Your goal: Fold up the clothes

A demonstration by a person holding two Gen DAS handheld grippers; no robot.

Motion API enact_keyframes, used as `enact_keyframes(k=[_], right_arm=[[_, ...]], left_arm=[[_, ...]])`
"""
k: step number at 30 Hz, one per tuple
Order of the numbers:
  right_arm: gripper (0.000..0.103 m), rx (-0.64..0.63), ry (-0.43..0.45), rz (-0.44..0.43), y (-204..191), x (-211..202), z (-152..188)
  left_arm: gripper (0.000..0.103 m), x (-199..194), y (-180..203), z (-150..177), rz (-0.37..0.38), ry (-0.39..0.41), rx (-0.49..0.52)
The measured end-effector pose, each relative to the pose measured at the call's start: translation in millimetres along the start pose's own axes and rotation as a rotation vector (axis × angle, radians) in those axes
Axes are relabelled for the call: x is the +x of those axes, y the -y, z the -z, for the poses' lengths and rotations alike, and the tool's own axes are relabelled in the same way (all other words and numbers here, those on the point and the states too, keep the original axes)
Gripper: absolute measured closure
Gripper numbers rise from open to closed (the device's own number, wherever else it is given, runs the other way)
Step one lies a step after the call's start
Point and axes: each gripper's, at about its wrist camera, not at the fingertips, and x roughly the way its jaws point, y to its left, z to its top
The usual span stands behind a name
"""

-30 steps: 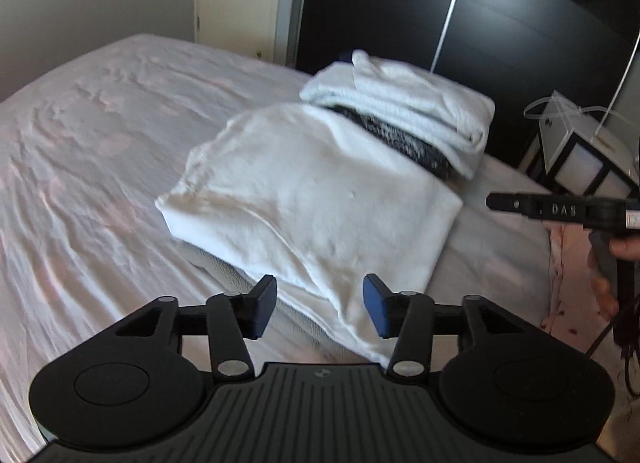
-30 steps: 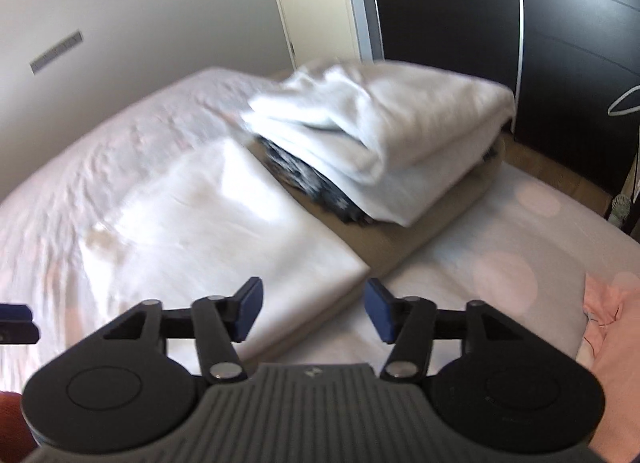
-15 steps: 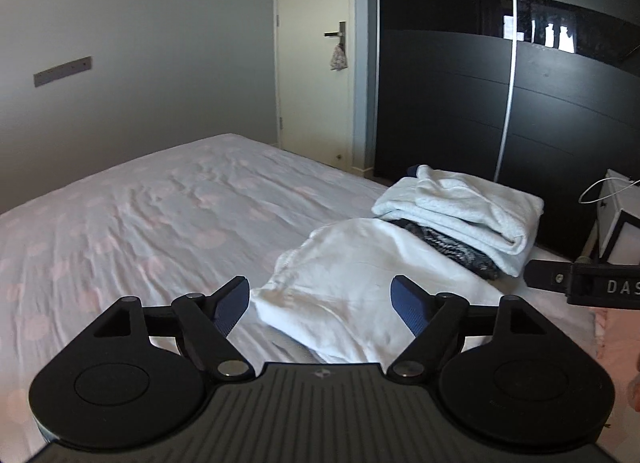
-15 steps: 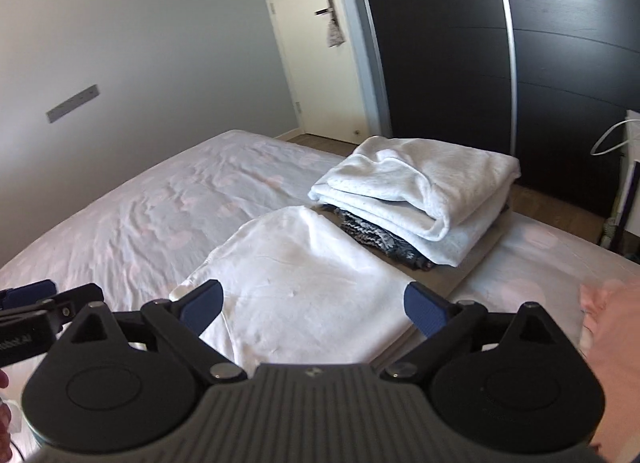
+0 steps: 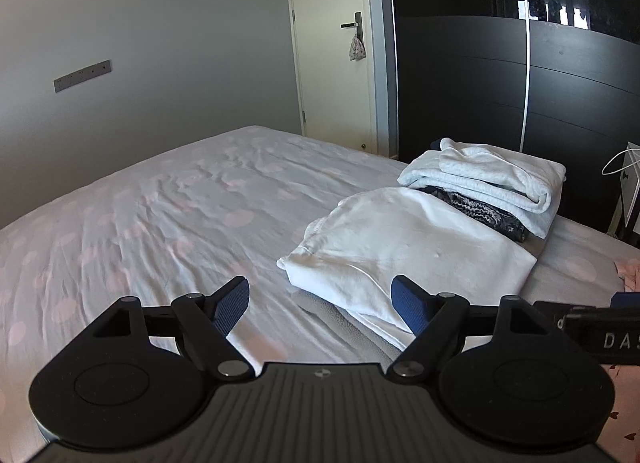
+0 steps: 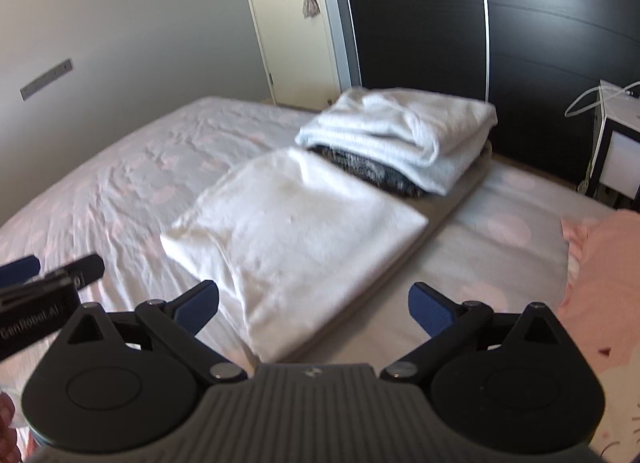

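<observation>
So far, both tools are empty. Our left gripper (image 5: 320, 305) sits at the bottom of its frame, jaws spread wide, nothing between the blue pads, only bedsheet (image 5: 160, 215) and the near corner of cloth behind the gap. Our right gripper (image 6: 314, 305) also has nothing between its pads, and its jaws are opening the last bit toward full width.

Just beyond the tips, centre frame in both views, lies the white folded garment (image 6: 296, 223), flat, squared off, edges roughly aligned. We judge this piece finished and released.

Behind it, toward the upper right, a stack of folded clothes (image 6: 400, 131) rests on the bed: pale items on top, a dark patterned one underneath. The white piece touches or slightly overlaps that stack's base; we cannot tell which.

At the right edge, a pink garment (image 6: 600, 263) lies unfolded, probably next.
</observation>
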Motion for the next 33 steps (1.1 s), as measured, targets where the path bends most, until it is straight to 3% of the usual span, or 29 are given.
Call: enact_keyframes(k=[9, 33], right_arm=[[0.001, -0.064, -0.035, -0.012, -9.7, 5.1, 14.1], [0.001, -0.07, -0.002, 0.008, -11.1, 1.2, 13.5]], left_arm=[[0.026, 11.6, 6.3, 9.1, 0.052, -0.064, -0.004], [0.026, 11.8, 6.5, 6.5, 0.061, -0.083, -0.028]])
